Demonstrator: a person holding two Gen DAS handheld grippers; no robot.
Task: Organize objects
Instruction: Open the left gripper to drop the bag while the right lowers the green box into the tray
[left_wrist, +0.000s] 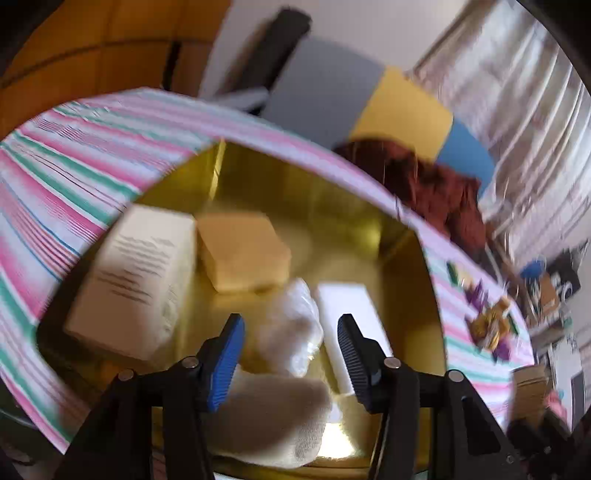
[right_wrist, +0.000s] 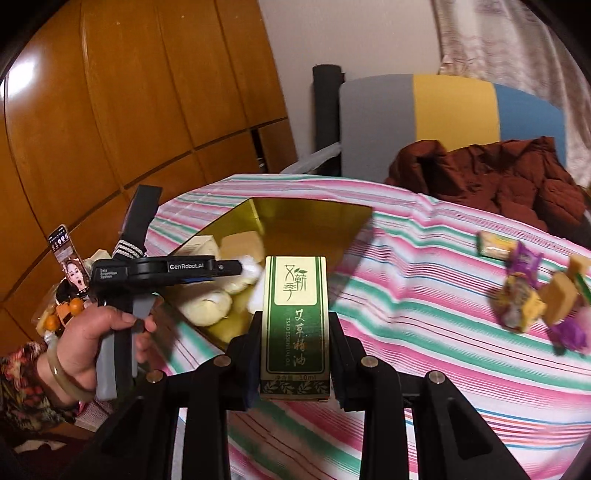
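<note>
while our left gripper (left_wrist: 291, 345) hangs spread over the gold tray (left_wrist: 413, 236), our right gripper (right_wrist: 293, 354) pinches a green box (right_wrist: 294, 317).

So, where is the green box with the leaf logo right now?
In the right wrist view, the green box is clamped between the right gripper fingers, above the striped cloth, just right of the gold tray.
</note>
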